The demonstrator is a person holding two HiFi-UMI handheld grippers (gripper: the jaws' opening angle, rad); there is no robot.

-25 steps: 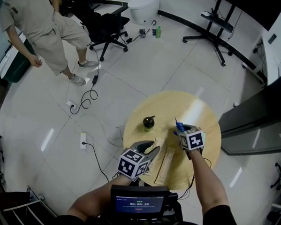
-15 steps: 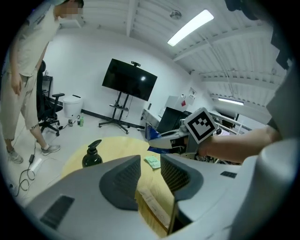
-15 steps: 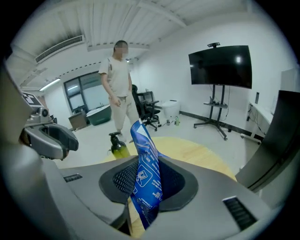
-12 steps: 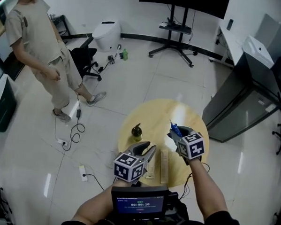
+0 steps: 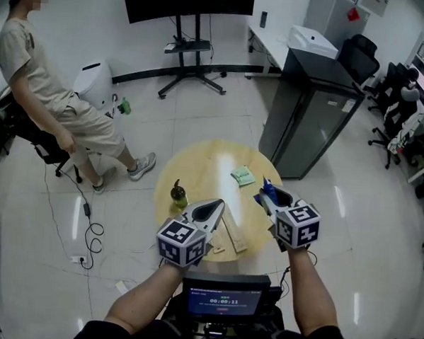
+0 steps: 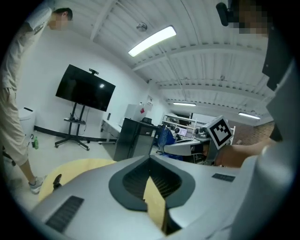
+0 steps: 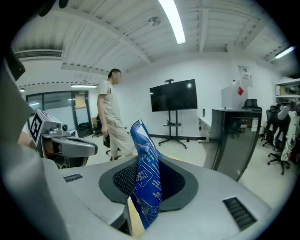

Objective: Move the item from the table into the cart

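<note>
Blue packet pinched in right gripper, held above right edge of round wooden table. Left gripper jaws just closed, pressed together, empty. Cart not in view. Risk: thin floppy packet slips from pinch during fast swing.

The blue packet, printed in white, stands upright, clamped between the jaws of the right gripper. In the head view it sits at the 3 o'clock edge of the round table.
</note>
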